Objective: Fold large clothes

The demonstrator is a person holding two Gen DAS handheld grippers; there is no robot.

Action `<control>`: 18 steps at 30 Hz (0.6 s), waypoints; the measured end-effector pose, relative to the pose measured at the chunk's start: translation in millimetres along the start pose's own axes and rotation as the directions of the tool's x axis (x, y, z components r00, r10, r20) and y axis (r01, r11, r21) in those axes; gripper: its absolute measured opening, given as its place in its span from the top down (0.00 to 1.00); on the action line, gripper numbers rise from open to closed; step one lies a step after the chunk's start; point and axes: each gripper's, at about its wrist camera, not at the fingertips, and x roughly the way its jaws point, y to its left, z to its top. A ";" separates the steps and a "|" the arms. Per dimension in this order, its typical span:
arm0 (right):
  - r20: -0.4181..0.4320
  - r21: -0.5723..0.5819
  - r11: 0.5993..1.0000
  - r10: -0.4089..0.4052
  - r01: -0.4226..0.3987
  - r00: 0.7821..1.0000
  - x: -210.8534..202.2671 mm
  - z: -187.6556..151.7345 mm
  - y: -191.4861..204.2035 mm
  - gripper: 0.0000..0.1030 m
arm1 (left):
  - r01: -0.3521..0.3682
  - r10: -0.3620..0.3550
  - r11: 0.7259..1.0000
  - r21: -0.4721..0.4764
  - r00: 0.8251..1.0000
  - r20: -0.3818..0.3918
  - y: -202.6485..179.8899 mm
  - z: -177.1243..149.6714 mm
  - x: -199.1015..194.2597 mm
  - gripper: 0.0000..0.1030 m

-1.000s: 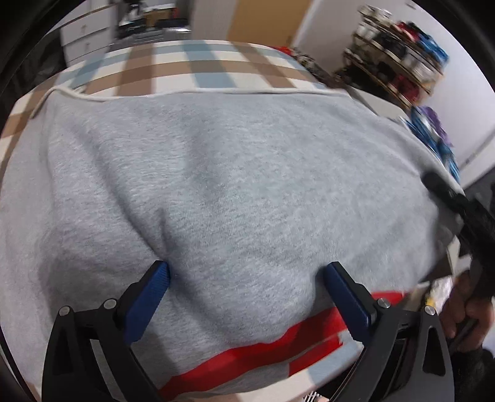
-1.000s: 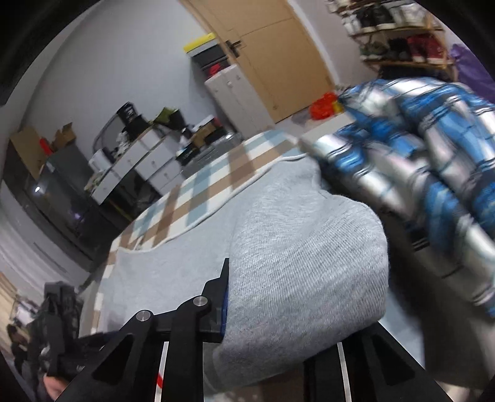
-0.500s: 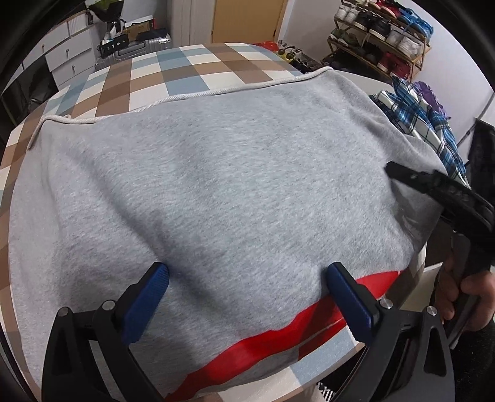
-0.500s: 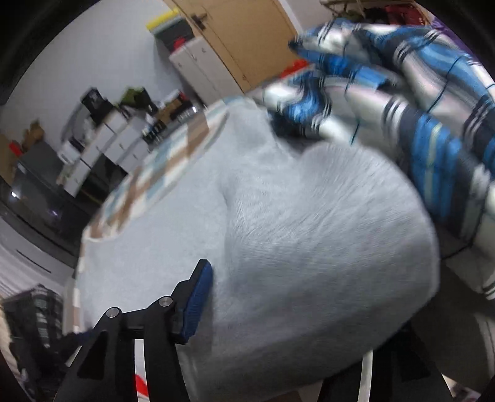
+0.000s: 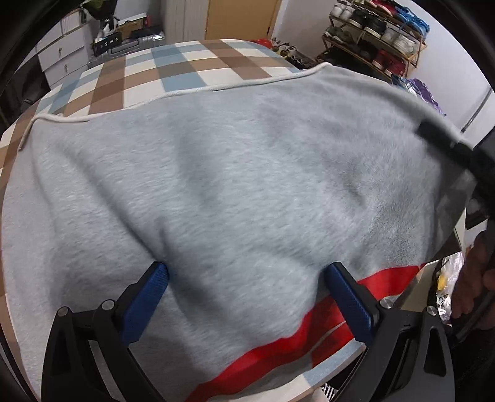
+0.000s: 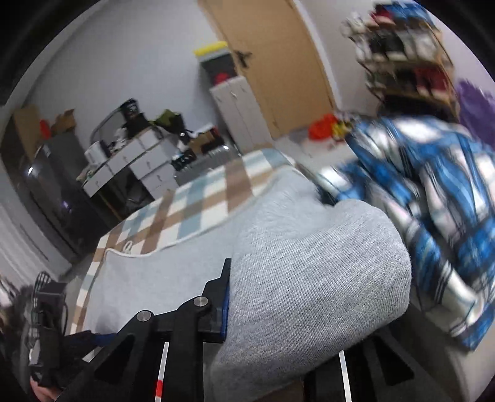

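A large grey sweatshirt with a red band at its near edge lies spread on the checked table. My left gripper is open, its blue pads wide apart and resting on the grey cloth near the red band. At the right edge my right gripper holds the garment's side up. In the right wrist view its jaws are closing on a thick fold of grey sweatshirt, and the right gripper has the bunch pinched; its far finger is hidden under cloth.
A blue plaid shirt lies piled just right of the sweatshirt. A shoe rack stands at the far right, drawers at the far left, a wooden door behind. A hand grips the right tool.
The right gripper let its jaws widen, then pinched the grey fold again and lifted it, so the garment's right edge now rises. The left gripper stayed open on the cloth.
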 end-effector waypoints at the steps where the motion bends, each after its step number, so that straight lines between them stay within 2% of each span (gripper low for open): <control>1: -0.011 -0.012 1.000 0.013 -0.014 1.000 1.3 3.5 2.8 0.80 | 0.007 -0.007 1.000 0.006 1.000 -0.006 -0.9 1.2 2.4 0.02; 3: -0.024 -0.036 0.999 0.029 -0.030 0.999 2.8 11.2 7.8 0.81 | 0.038 -0.039 0.999 -0.010 0.999 -0.012 1.3 6.7 4.7 0.02; 5: -0.024 -0.098 0.995 0.008 -0.010 1.000 0.9 19.1 15.4 0.81 | 0.086 -0.086 0.996 -0.027 0.996 -0.014 3.2 11.5 4.8 0.02; 9: -0.005 -0.206 0.978 -0.037 0.035 0.999 -8.2 44.9 38.4 0.81 | 0.198 -0.198 0.980 -0.024 0.980 0.000 -6.9 20.7 9.9 0.02; 10: 0.005 -0.233 0.971 -0.047 0.047 0.999 -10.6 50.4 45.4 0.81 | 0.244 -0.244 0.970 -0.018 0.970 0.003 -9.3 23.4 11.2 0.02; 12: 0.030 -0.291 0.954 -0.068 0.074 0.997 -15.0 62.9 64.1 0.82 | 0.375 -0.375 0.927 -0.025 0.927 -0.007 -7.1 30.6 10.8 0.02; 13: 0.045 -0.332 0.939 -0.081 0.091 0.996 -17.1 68.5 77.9 0.82 | 0.454 -0.455 0.889 -0.066 0.890 -0.007 2.9 34.1 6.0 0.03; 14: 0.057 -0.381 0.919 -0.091 0.105 0.994 -17.5 71.5 94.8 0.82 | 0.511 -0.514 0.850 -0.125 0.858 0.011 18.8 35.6 -2.3 0.09; 15: 0.065 -0.420 0.901 -0.089 0.108 0.994 -16.3 70.7 109.2 0.82 | 0.546 -0.548 0.820 -0.173 0.836 0.038 36.7 35.4 -13.2 0.10; 16: 0.068 -0.473 0.875 -0.079 0.102 0.995 -15.3 66.3 130.1 0.82 | 0.566 -0.562 0.798 -0.207 0.823 0.080 58.7 33.3 -29.2 0.10; 17: 0.071 -0.516 0.851 -0.069 0.095 0.995 -12.8 59.6 148.6 0.82 | 0.568 -0.557 0.794 -0.217 0.823 0.113 76.0 30.7 -42.6 0.10; 18: 0.070 -0.564 0.822 -0.056 0.086 0.996 -10.7 49.0 168.7 0.82 | 0.554 -0.533 0.803 -0.220 0.833 0.151 97.0 25.7 -59.6 0.10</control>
